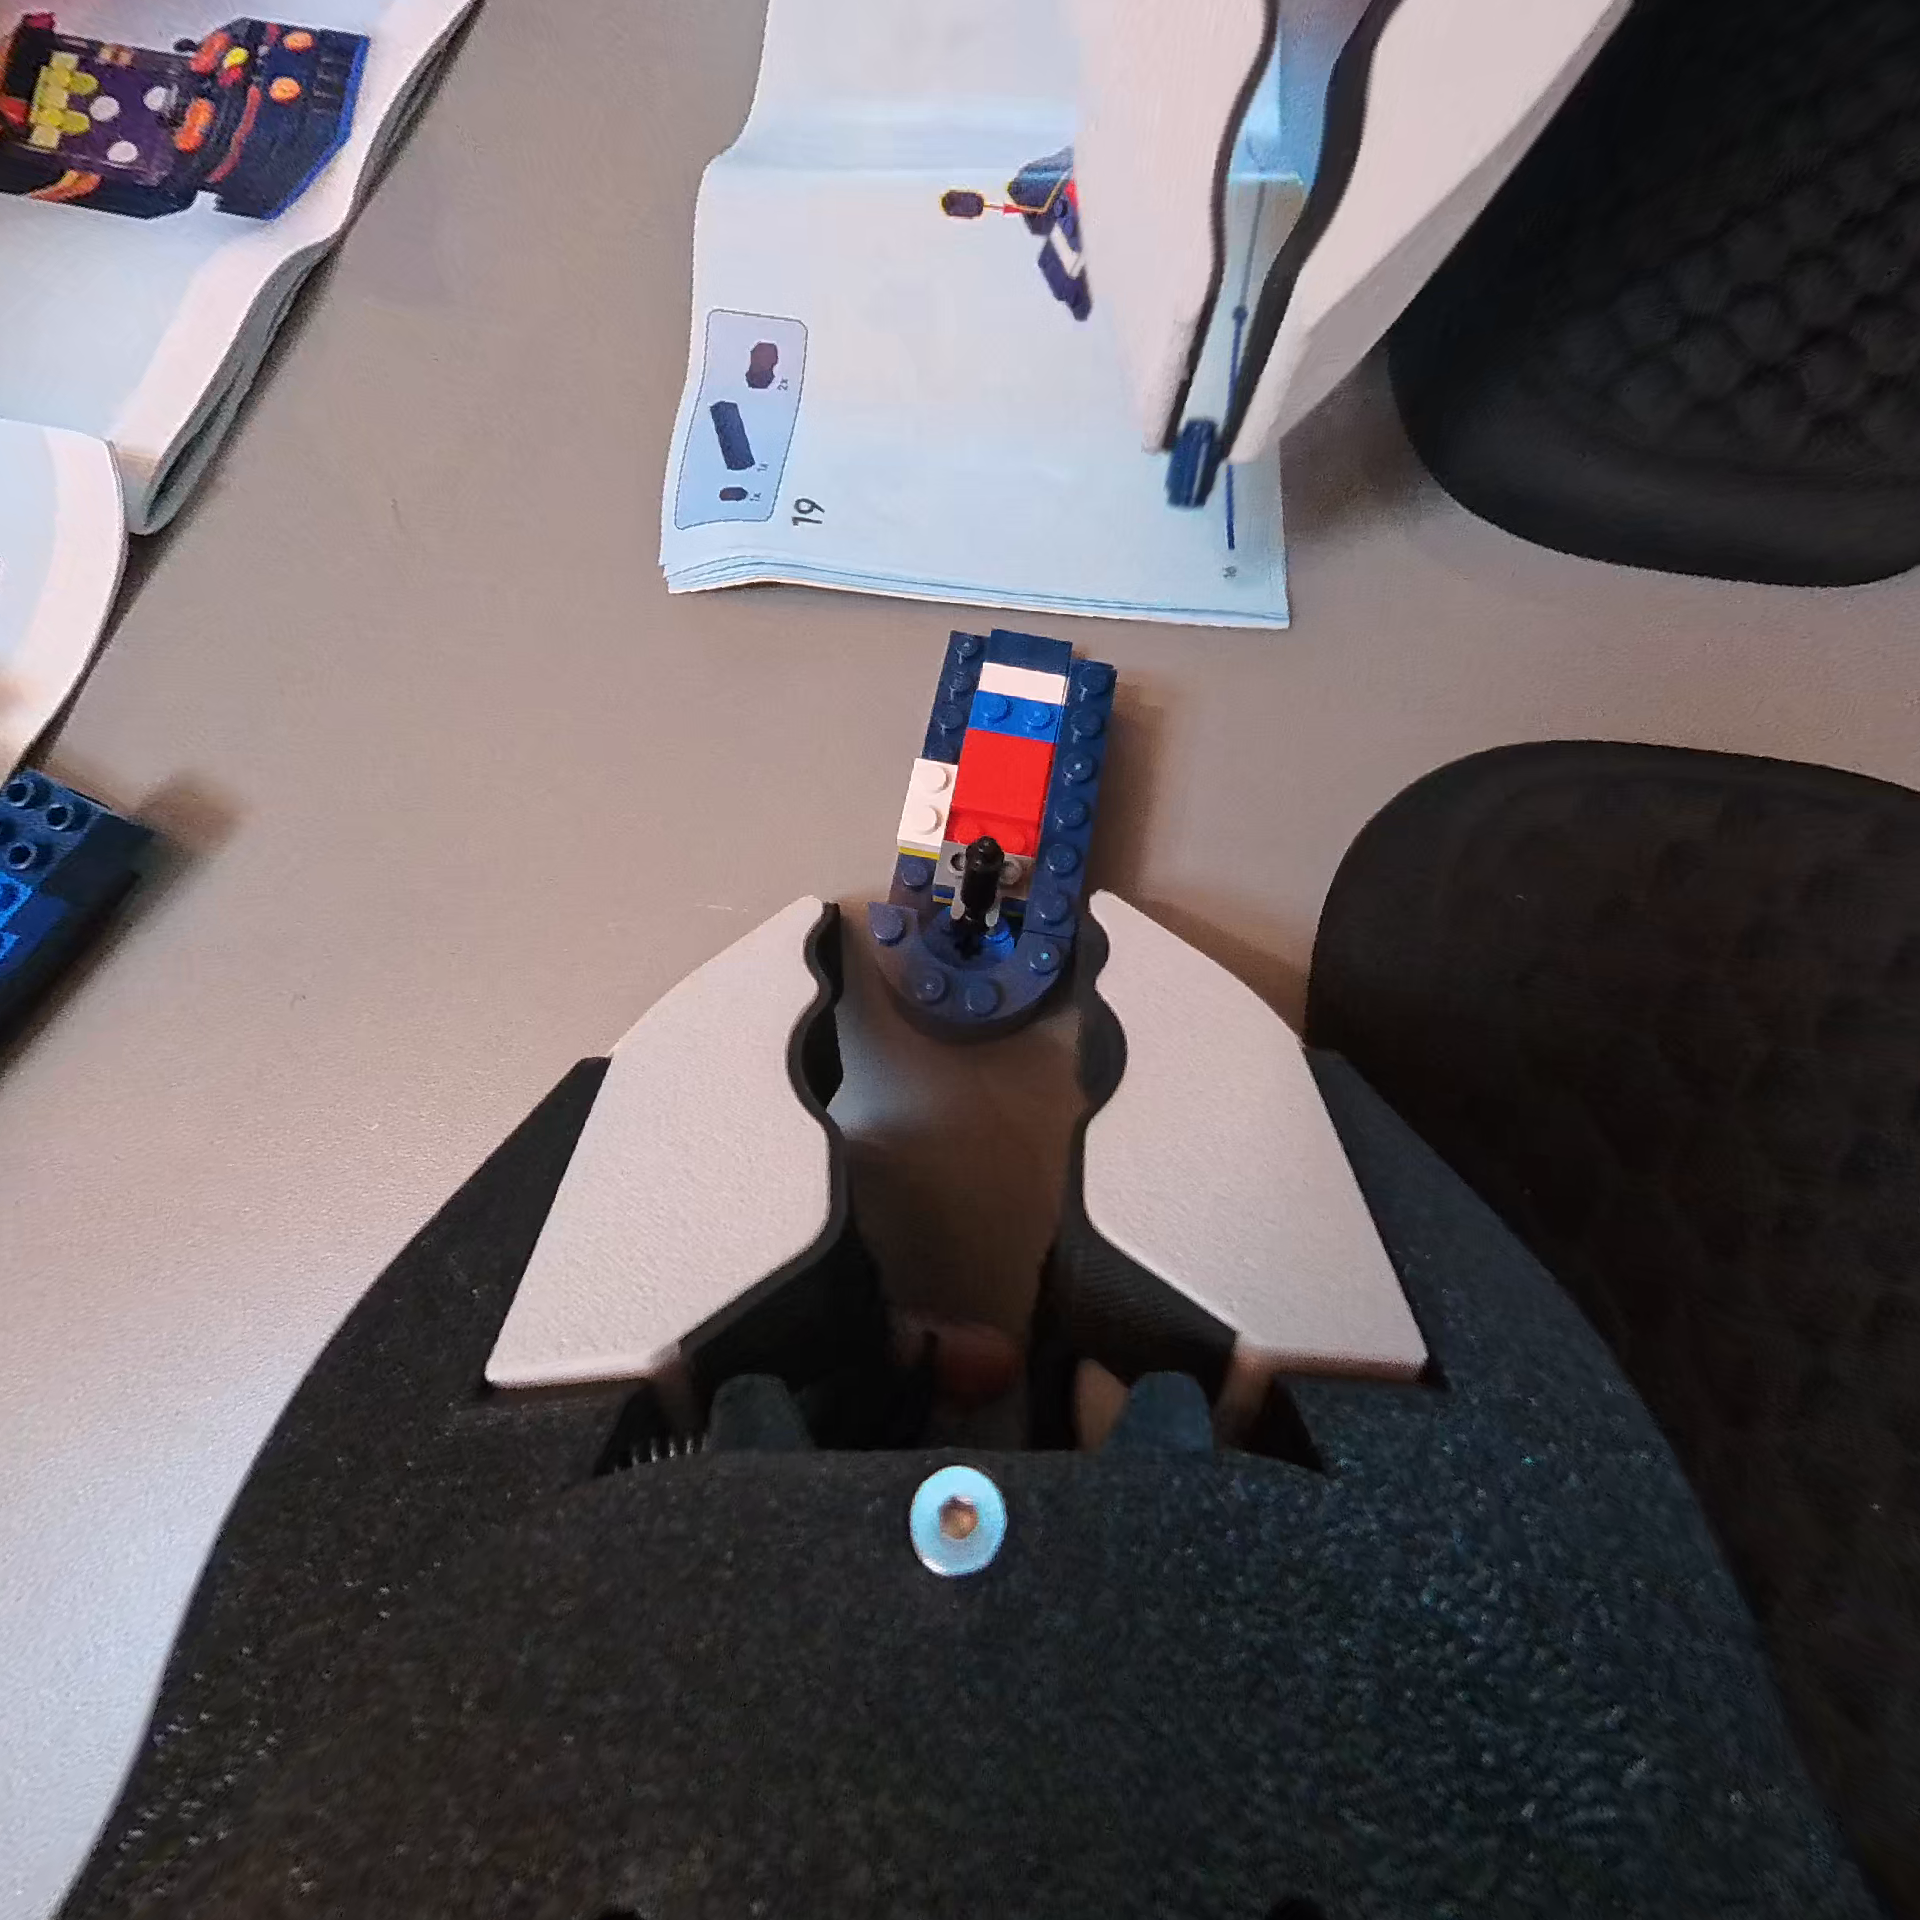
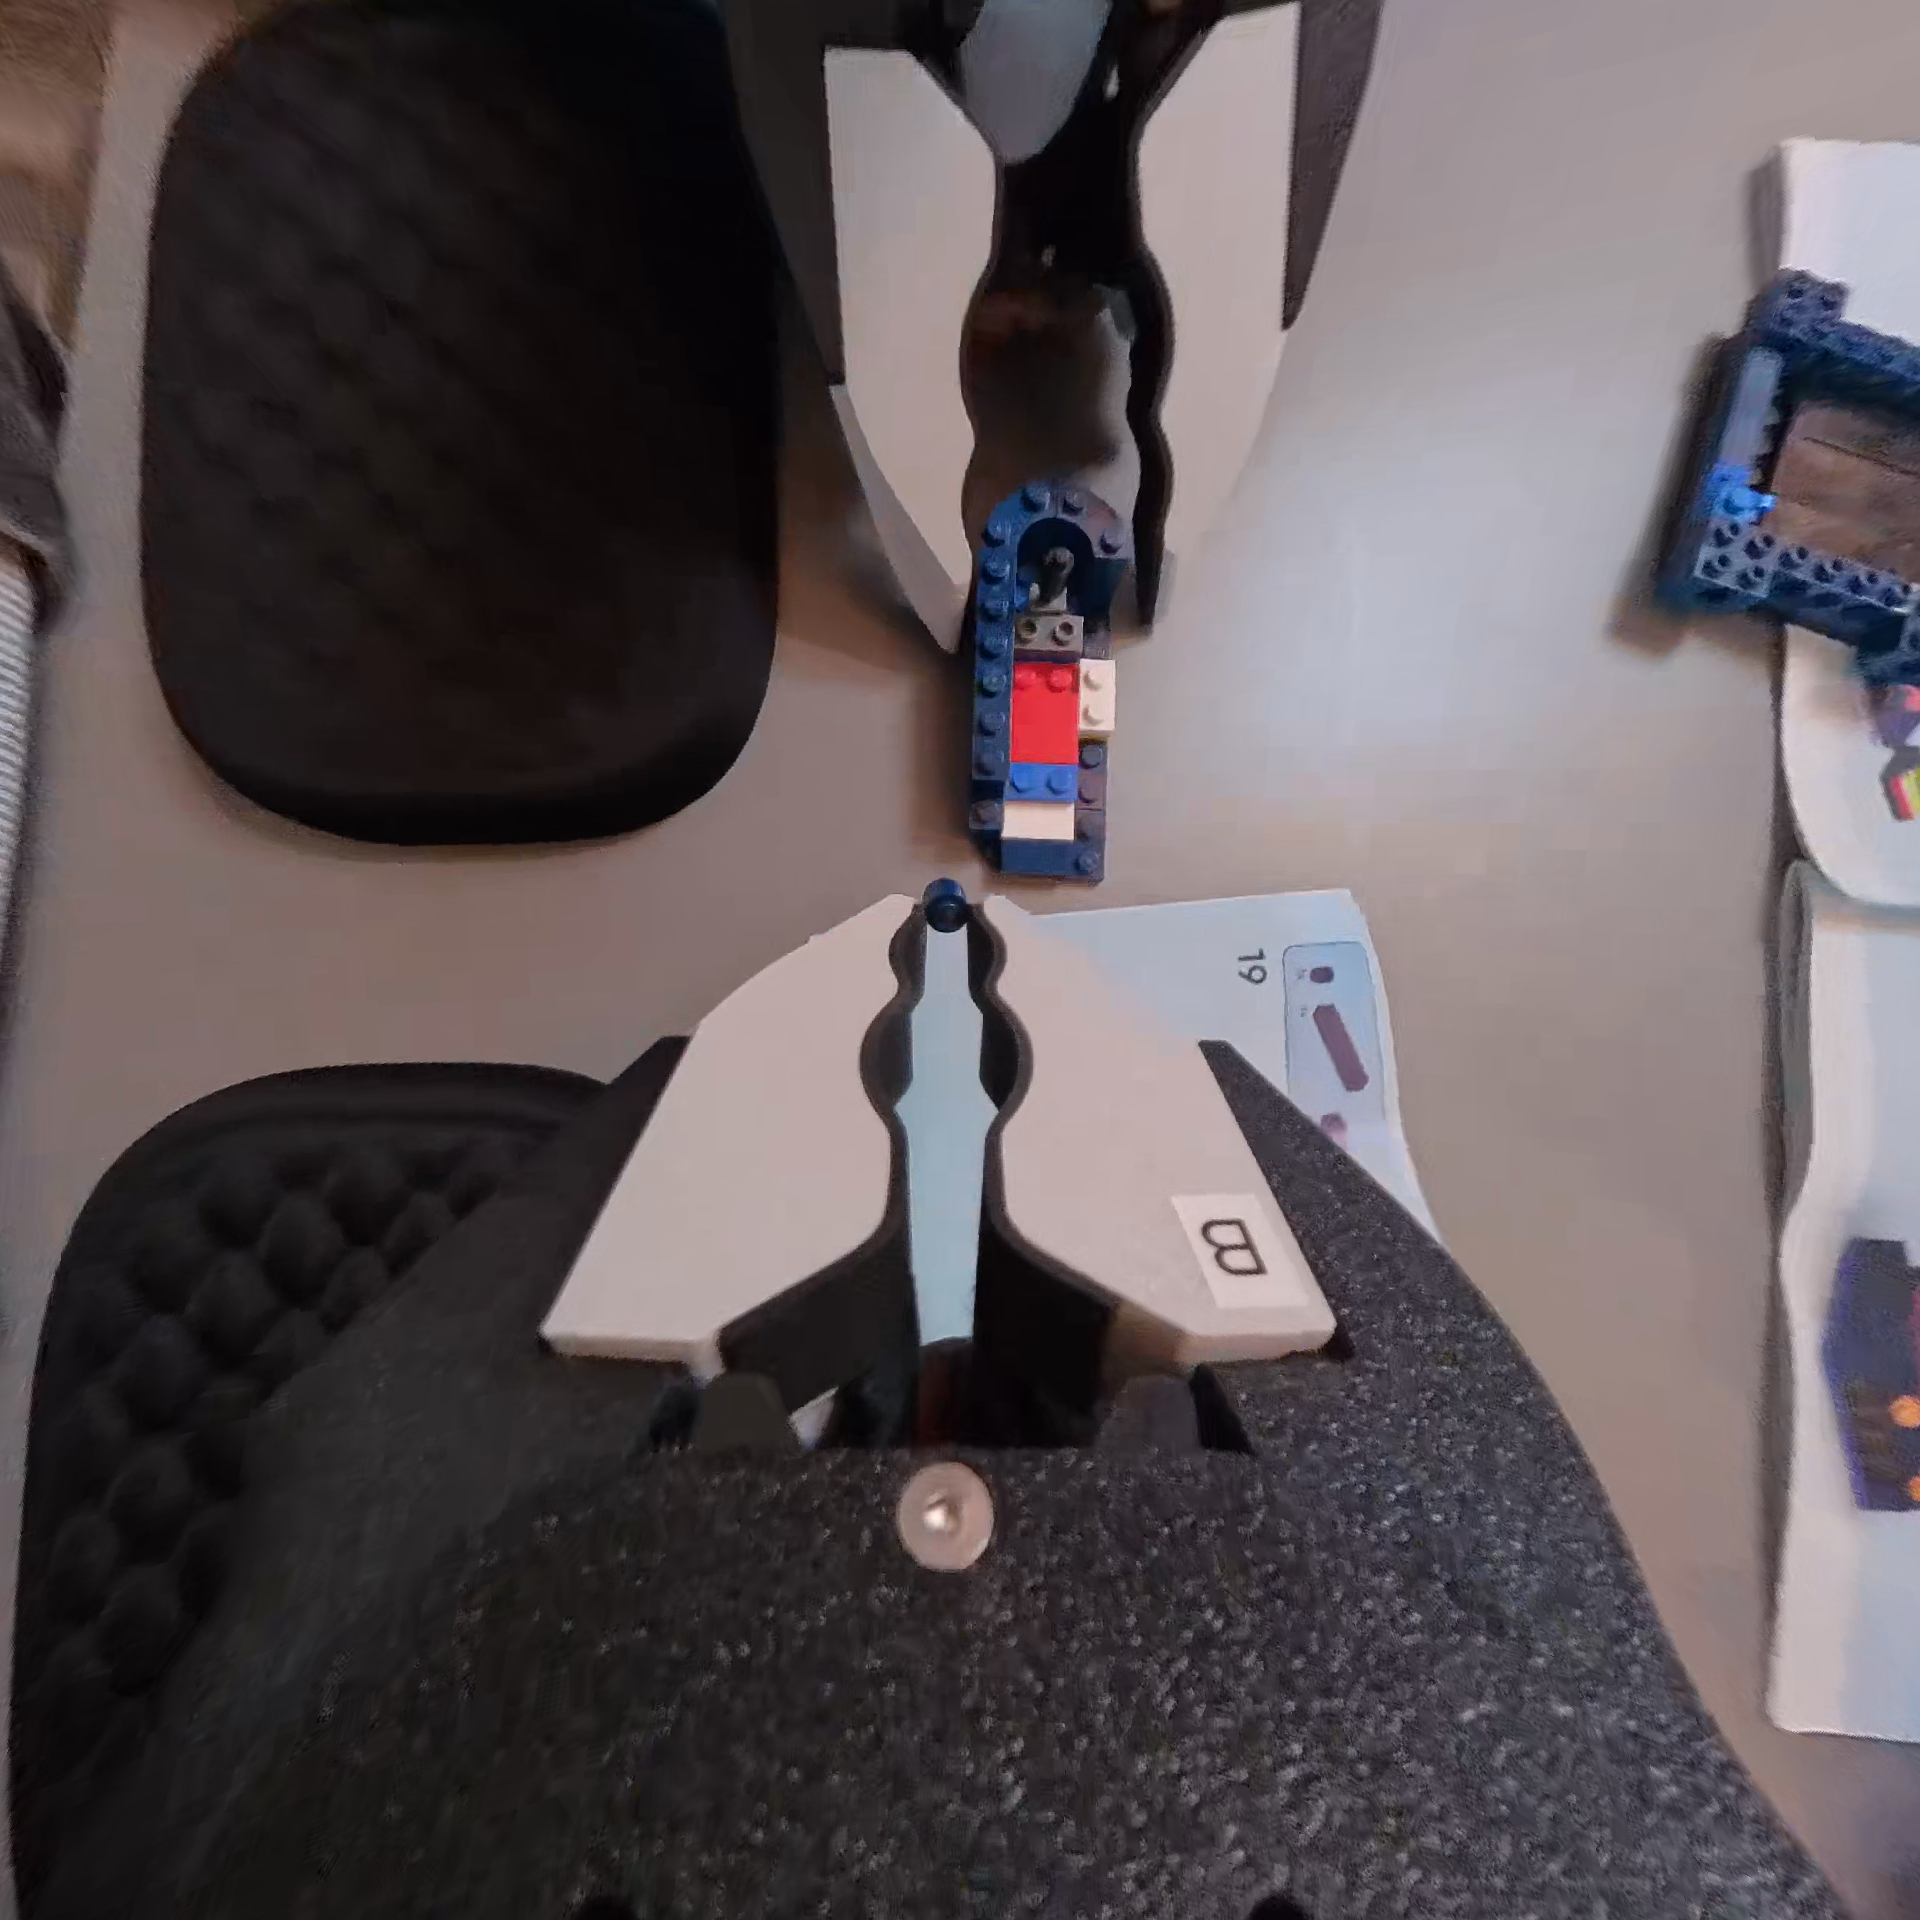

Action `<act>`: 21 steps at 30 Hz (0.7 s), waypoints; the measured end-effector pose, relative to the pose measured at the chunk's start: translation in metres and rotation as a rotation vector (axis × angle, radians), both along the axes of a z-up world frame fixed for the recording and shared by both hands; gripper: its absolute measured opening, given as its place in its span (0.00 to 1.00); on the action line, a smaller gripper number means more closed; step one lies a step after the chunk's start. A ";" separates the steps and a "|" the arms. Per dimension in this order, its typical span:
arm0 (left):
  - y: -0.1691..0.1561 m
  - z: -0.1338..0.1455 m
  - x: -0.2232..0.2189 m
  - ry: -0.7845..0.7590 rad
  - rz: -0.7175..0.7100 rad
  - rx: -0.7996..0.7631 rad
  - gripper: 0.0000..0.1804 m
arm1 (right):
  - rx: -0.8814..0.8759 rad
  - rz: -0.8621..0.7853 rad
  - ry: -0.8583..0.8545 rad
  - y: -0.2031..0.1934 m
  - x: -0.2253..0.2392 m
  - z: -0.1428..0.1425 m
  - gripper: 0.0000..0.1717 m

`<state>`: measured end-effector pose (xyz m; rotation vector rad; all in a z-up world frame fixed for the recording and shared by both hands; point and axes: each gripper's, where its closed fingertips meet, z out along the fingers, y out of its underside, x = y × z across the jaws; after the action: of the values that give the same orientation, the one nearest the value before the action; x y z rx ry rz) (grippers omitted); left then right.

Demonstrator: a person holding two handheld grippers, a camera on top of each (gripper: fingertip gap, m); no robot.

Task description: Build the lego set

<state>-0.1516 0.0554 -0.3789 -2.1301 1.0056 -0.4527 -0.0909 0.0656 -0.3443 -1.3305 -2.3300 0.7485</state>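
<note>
A small brick boat (image 1: 1013, 790) with a dark blue rim, red, white and blue bricks and a black upright peg lies on the grey table (image 1: 468, 727). My left gripper (image 1: 958, 904) is open and straddles the boat's rounded end; a gap shows at the left pad (image 1: 816, 966). In the right wrist view the boat (image 2: 1044, 717) lies just beyond my right gripper (image 2: 948, 909), which is shut on a small dark blue round piece (image 2: 945, 902). The left gripper (image 2: 1044, 623) shows at the boat's far end. The right gripper (image 1: 1195, 447) and its piece (image 1: 1190, 468) also show in the left wrist view.
An open instruction booklet (image 1: 935, 416) lies beyond the boat, under my right gripper. More booklets (image 1: 208, 312) and a blue brick build (image 1: 52, 862) lie to the left. Two black padded cushions (image 1: 1662, 312) (image 1: 1610, 1039) sit to the right. Spacing between my two grippers at the tips: around 8 cm.
</note>
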 end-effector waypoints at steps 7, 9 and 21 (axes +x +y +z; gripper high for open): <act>0.001 -0.001 0.000 0.006 0.001 0.007 0.23 | 0.212 0.028 -0.251 0.003 -0.011 -0.008 0.04; 0.001 -0.001 0.000 0.006 0.000 0.006 0.23 | 0.239 0.030 -0.266 0.002 -0.013 -0.005 0.04; 0.001 0.000 0.000 0.006 -0.002 0.005 0.23 | 0.223 0.038 -0.308 -0.003 -0.020 -0.012 0.04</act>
<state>-0.1515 0.0566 -0.3788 -2.1270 1.0106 -0.4445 -0.1113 0.0623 -0.3558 -1.3837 -2.5902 0.2953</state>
